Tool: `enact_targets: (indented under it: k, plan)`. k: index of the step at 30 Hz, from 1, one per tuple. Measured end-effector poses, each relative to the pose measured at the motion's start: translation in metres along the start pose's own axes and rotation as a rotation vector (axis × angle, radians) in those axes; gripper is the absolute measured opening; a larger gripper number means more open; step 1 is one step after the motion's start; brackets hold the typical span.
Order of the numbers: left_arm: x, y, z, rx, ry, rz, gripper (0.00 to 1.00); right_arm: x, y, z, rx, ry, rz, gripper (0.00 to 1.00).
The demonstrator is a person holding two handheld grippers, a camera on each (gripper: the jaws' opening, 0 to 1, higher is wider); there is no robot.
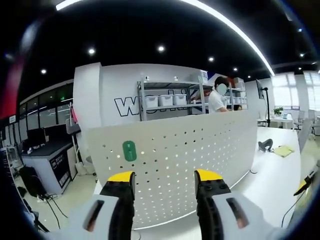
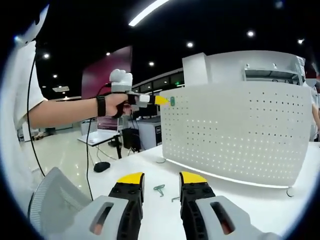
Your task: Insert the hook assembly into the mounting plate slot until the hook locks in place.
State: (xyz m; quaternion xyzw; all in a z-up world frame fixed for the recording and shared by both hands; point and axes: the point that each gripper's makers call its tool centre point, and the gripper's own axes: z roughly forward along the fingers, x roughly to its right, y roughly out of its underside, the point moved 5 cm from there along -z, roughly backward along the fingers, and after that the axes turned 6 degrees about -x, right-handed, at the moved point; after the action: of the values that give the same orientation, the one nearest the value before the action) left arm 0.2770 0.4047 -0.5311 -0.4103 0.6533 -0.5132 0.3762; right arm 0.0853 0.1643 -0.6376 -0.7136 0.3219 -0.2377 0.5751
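A white perforated mounting plate (image 1: 200, 150) stands upright on the white table. A small green hook piece (image 1: 129, 150) sits on its face near the upper left, just above my left jaw tip. My left gripper (image 1: 165, 182) is open, with nothing between its yellow-tipped jaws. In the right gripper view the plate (image 2: 240, 135) fills the right half. A hand holds the left gripper (image 2: 150, 99) level at the plate's upper left corner, its tip close to the green piece (image 2: 172, 101). My right gripper (image 2: 161, 181) is open over the table, just short of a small teal hook (image 2: 159, 189).
A second small metal part (image 2: 175, 199) lies beside the teal hook on the table (image 2: 150, 160). A person's arm (image 2: 65, 112) reaches in from the left. Shelving with white bins (image 1: 167, 100) and a person stand behind the plate. A cable and yellow paper (image 1: 283, 150) lie at the far right.
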Motion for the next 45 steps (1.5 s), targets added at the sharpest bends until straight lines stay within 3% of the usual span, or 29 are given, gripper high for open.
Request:
enact_targets:
  k: [22, 36, 38, 45]
  plan:
    - [0.069, 0.052, -0.053, -0.032, 0.105, -0.058, 0.52, -0.001, 0.001, -0.011, -0.025, -0.012, -0.013, 0.27]
    - [0.106, 0.077, -0.077, -0.063, 0.151, -0.062, 0.53, -0.001, 0.014, -0.022, -0.054, 0.021, 0.003, 0.28]
    - [0.111, 0.08, -0.08, -0.065, 0.164, -0.098, 0.54, -0.001, 0.015, -0.024, -0.056, 0.024, 0.009, 0.28]
    - [0.131, 0.088, -0.09, -0.058, 0.19, -0.105, 0.58, 0.005, 0.027, -0.029, -0.096, 0.055, 0.039, 0.29]
